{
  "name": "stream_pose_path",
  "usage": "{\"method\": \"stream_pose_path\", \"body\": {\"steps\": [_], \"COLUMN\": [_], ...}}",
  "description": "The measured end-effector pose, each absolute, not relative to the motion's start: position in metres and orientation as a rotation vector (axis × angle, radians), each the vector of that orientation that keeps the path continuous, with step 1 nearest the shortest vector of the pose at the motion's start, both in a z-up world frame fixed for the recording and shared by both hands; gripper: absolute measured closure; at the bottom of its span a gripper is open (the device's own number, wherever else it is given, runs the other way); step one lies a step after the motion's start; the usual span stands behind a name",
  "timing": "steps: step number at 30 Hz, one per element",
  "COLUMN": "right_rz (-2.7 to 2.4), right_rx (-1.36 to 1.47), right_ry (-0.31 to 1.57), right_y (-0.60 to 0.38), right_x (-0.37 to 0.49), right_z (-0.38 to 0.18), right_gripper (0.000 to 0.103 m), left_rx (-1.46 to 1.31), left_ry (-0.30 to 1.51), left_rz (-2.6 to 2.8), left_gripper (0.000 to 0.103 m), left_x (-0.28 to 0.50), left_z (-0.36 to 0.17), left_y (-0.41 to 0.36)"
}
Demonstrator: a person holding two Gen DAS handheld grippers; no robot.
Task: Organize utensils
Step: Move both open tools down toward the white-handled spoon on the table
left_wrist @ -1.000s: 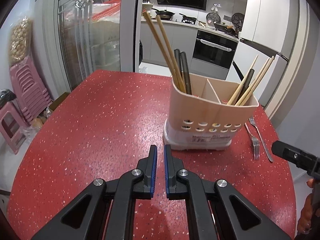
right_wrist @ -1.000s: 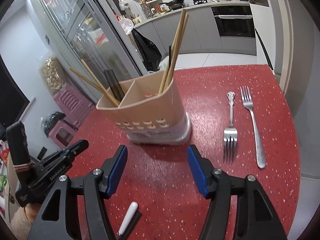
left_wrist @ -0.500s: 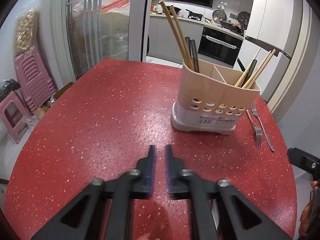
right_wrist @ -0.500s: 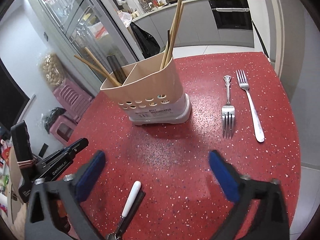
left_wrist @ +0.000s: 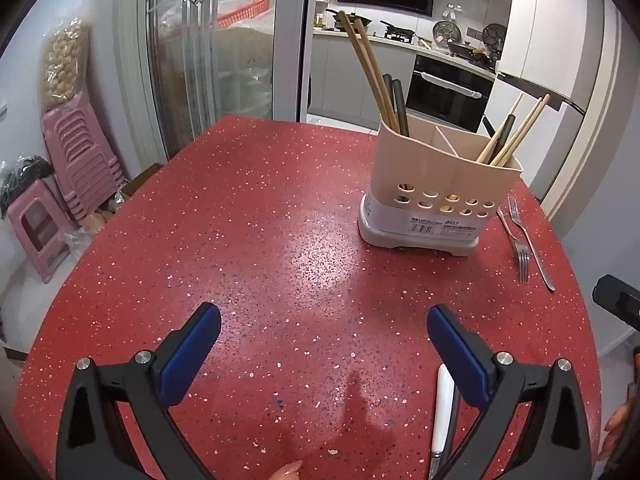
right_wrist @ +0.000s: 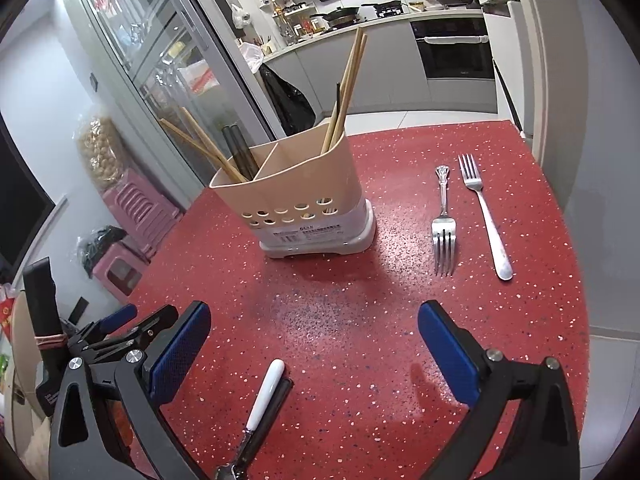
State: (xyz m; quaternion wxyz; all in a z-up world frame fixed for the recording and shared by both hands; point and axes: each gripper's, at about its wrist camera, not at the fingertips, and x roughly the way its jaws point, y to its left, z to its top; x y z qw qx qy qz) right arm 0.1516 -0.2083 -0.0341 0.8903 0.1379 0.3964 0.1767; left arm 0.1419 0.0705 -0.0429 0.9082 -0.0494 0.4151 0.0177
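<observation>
A beige two-compartment utensil holder stands on the red speckled table, with wooden chopsticks and dark handles in both compartments. Two metal forks lie to its right. A white-handled utensil lies beside a dark one near the table's front edge. My left gripper is open and empty, with the white handle by its right finger. My right gripper is open and empty, with the white handle between its fingers, low in the view.
The table's right edge runs close to the forks. Pink stools and bags stand on the floor at the left. Glass sliding doors and a kitchen lie behind the table. The left gripper's body shows at the left of the right wrist view.
Both grippers pulled back from the holder. My left gripper went from shut to wide open. My right gripper opened wider. The white-handled utensil came into the left wrist view.
</observation>
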Motion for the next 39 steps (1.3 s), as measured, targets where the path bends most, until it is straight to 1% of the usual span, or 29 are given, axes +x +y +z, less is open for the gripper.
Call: {"method": "stream_pose_path", "body": {"steps": [5, 10, 18, 23, 33, 39], "right_rz": [0.373, 0.388, 0.37, 0.343, 0.309, 0.284], "right_rx": [0.242, 0.217, 0.184, 0.146, 0.015, -0.037], "right_ry": [0.862, 0.924, 1.058, 1.12, 1.11, 1.113], "right_y": [-0.201, -0.196, -0.186, -0.176, -0.146, -0.132], "right_x": [0.147, 0.138, 0.113, 0.099, 0.098, 0.103], "right_z": [-0.035, -0.047, -0.098, -0.123, -0.126, -0.132], "right_gripper": [0.0, 0.0, 0.0, 0.0, 0.0, 0.0], "left_rx": [-0.069, -0.06, -0.109, -0.053, -0.055, -0.062], "left_ry": [0.849, 0.871, 0.982, 0.978, 0.972, 0.971], "left_rz": [0.059, 0.084, -0.005, -0.007, -0.002, 0.024], "left_gripper": [0.0, 0.0, 0.0, 0.0, 0.0, 0.0], "left_x": [0.141, 0.13, 0.088, 0.07, 0.048, 0.052], "left_z": [-0.056, -0.084, -0.133, -0.136, -0.135, -0.115], "left_y": [0.065, 0.068, 0.08, 0.073, 0.077, 0.088]}}
